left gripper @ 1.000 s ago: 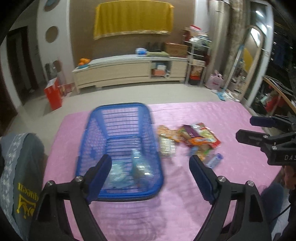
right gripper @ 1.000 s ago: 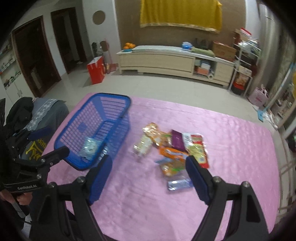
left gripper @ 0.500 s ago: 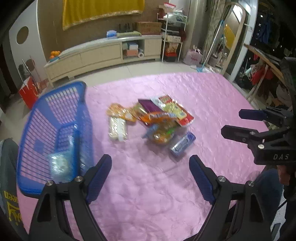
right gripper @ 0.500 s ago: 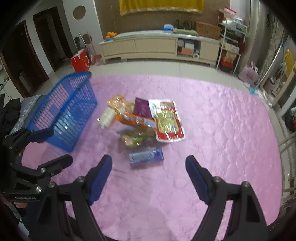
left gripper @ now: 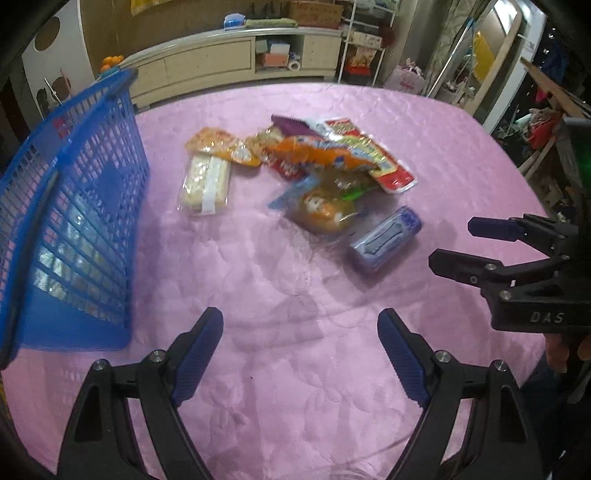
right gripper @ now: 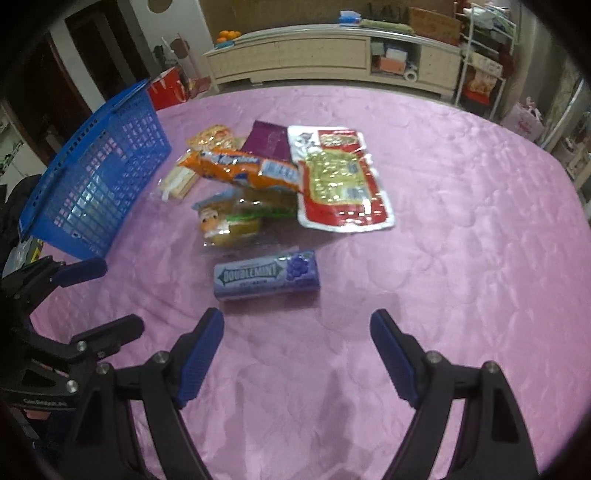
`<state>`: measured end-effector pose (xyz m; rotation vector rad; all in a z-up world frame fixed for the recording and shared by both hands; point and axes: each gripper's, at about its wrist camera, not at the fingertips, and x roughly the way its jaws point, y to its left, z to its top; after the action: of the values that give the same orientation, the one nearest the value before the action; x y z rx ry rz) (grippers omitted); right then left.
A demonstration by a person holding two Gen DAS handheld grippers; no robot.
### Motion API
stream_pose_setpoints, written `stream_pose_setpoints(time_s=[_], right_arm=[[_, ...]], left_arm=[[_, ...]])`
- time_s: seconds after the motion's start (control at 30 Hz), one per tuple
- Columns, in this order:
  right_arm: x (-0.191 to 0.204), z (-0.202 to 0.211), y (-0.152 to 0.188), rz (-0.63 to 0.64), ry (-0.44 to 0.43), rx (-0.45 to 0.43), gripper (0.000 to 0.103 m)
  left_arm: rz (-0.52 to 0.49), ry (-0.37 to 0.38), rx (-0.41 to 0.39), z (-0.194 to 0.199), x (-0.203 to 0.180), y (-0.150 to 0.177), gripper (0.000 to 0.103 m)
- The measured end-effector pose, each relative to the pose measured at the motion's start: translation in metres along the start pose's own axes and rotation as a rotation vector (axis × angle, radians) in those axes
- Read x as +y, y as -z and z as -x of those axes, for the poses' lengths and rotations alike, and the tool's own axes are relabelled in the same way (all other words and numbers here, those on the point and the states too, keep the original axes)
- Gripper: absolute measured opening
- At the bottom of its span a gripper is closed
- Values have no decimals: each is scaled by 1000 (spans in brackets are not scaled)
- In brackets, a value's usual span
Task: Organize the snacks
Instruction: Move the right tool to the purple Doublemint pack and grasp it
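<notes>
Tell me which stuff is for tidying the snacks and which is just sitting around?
For the job:
blue basket
gum pack
red packet
orange packet
purple packet
wafer pack
left gripper, open
right gripper, open

Just lying about:
cabinet
oranges
red bag
cardboard box

Both grippers, left gripper (left gripper: 300, 349) and right gripper (right gripper: 297, 349), have black plastic arms, silver screws and ribbed blue finger pads (right gripper: 201, 350).
</notes>
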<state>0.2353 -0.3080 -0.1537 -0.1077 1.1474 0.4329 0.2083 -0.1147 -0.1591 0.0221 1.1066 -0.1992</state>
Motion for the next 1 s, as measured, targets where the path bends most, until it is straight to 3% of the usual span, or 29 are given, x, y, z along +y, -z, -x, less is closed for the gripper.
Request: stream_pose_setpoints(time_s=[0.3,0.43,0.77,1.0], right_arm=[[15,-38,-13,87,-39,39,85],[22,-49,-19,124,1,53,85],[39,-58,-17,229,63,-4,84],[29,-37,-11,244,95,-63,83]], left_arm=[[32,-11,20,-18,14,4,84],[48,-13,25,-19,22,4,84],[42,-22,10,-19,27,-7,84],[2,-23,3,-20,18,-20,84]])
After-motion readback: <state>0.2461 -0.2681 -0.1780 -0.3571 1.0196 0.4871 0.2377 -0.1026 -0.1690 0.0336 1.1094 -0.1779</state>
